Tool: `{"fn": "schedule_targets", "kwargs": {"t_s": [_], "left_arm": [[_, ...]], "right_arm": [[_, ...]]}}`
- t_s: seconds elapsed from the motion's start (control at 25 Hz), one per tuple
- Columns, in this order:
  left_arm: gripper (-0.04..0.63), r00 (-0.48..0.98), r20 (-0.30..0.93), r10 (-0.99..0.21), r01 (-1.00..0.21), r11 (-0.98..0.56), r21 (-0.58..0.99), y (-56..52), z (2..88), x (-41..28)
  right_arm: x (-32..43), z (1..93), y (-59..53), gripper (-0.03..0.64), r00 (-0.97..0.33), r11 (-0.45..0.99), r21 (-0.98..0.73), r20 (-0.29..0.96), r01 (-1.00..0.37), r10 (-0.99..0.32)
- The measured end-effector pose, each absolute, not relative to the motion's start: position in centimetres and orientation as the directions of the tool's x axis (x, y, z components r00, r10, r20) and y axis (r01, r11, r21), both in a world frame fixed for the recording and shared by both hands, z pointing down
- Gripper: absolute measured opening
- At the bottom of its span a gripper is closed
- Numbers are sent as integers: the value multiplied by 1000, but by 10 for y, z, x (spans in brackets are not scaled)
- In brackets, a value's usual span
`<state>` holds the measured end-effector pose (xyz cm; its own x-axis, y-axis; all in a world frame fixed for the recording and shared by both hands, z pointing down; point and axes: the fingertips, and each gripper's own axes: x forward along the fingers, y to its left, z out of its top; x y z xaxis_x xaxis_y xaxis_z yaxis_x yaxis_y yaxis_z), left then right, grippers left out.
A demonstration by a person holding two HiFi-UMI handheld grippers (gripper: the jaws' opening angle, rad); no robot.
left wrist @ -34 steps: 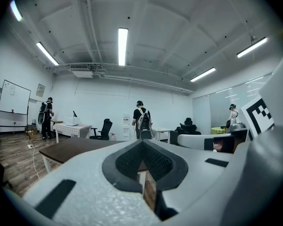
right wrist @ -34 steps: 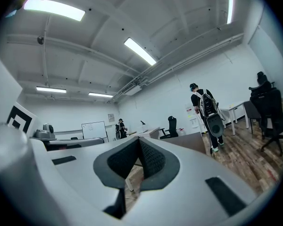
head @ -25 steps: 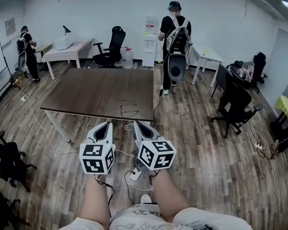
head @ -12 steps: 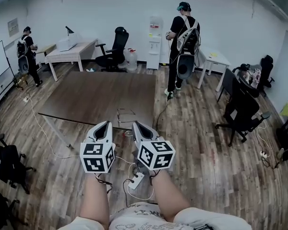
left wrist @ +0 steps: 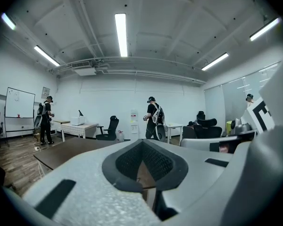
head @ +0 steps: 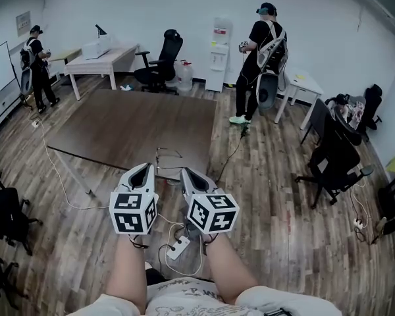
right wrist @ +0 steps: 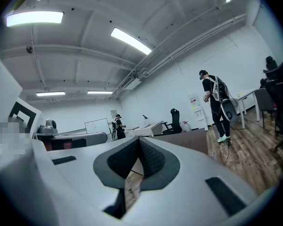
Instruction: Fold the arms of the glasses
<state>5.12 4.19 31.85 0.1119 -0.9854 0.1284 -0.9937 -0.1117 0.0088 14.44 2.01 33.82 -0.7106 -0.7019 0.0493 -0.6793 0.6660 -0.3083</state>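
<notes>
The glasses (head: 168,158) lie on the dark brown table (head: 118,127), close to its near edge and toward its right-hand corner; they are too small to tell how the arms sit. The left tool (head: 147,169) hovers just short of that near edge, its jaws pressed together with nothing between them. The right tool (head: 185,172) hangs beside it at the same edge, jaws likewise together and empty. Neither touches the glasses. Beyond the table's far right corner stands a person in black (head: 260,58), and an office chair (head: 161,64) sits behind the table's far edge. Below the near edge a white power strip (head: 178,246) lies on the wooden floor (head: 283,229).
</notes>
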Motion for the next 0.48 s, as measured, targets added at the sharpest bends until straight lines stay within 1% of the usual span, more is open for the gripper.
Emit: {"fn": "schedule_targets", "kwargs": {"t_s": [0.24, 0.48], "left_arm": [[14, 114, 155, -981, -993, -115, 3, 19, 332, 51], [14, 135, 156, -978, -991, -136, 1, -10, 342, 38]], "right_arm": [[147, 351, -2, 12, -703, 652, -321, 67, -687, -708], [136, 363, -29, 12, -687, 635, -320, 78, -703, -722]]}}
